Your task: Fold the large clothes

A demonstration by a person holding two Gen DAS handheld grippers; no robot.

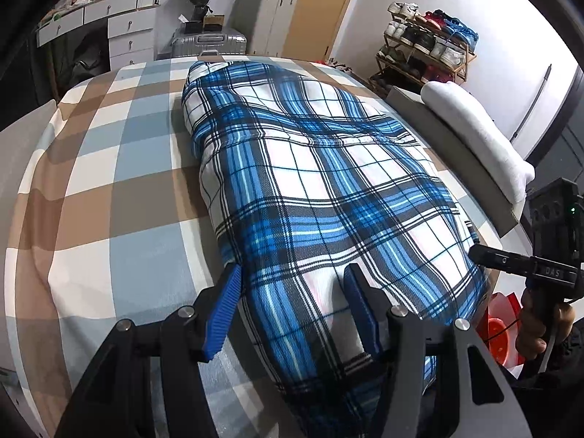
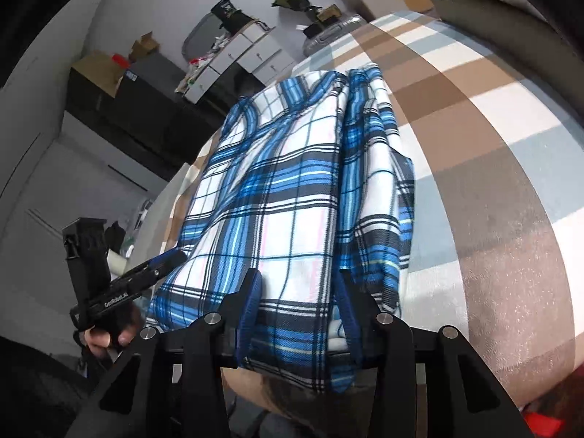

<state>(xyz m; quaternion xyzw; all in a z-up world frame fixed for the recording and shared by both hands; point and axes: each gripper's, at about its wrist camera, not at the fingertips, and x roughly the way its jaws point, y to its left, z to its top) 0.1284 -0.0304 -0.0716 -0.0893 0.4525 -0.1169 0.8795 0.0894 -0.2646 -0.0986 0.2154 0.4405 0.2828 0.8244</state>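
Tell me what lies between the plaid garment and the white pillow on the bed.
In the left wrist view, a bare strip of checked bedsheet and the grey headboard edge separate the plaid garment from the white pillow.

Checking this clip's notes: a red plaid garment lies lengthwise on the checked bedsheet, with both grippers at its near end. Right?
Not quite: the garment is blue, white and black plaid, not red, as the left wrist view shows clearly. The rest holds: it lies lengthwise on the checked bedsheet, with the left gripper and the right gripper at its near end.
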